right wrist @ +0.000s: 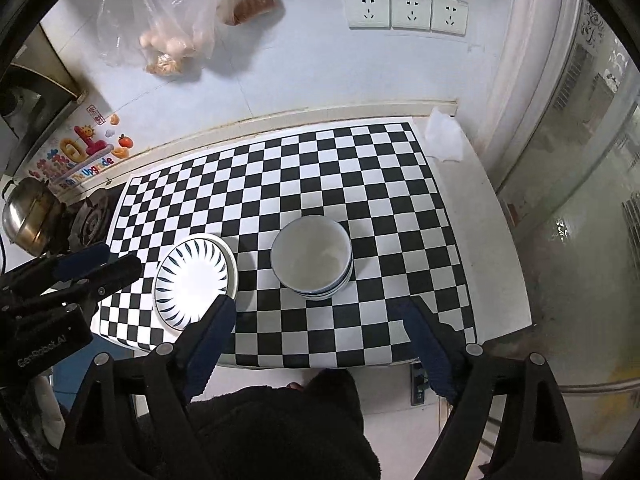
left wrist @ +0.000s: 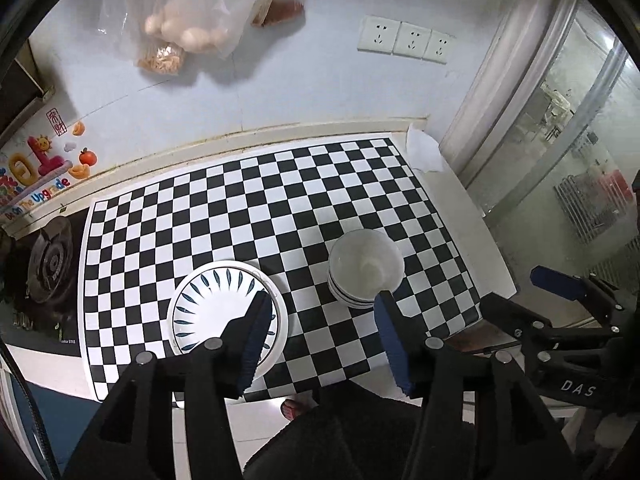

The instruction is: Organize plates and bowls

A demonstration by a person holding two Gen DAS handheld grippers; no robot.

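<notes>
A stack of white plates (left wrist: 212,300) with a blue leaf pattern sits on the checkered mat (left wrist: 240,208), front left. To its right stands a stack of white bowls (left wrist: 360,264) with blue rim lines. My left gripper (left wrist: 324,298) hangs open above both stacks, nothing between its blue pads. In the right wrist view the plates (right wrist: 190,276) and bowls (right wrist: 310,256) lie just beyond my right gripper (right wrist: 320,303), which is open wide, empty and raised above the mat's front edge. The left gripper (right wrist: 108,264) shows at that view's left edge.
A gas burner (left wrist: 50,264) and a steel pot (right wrist: 28,216) are left of the mat. Plastic bags of eggs (left wrist: 188,28) hang on the wall beside three sockets (left wrist: 408,38). A white crumpled sheet (right wrist: 444,136) lies at the back right corner. A glass door (right wrist: 580,200) borders the right.
</notes>
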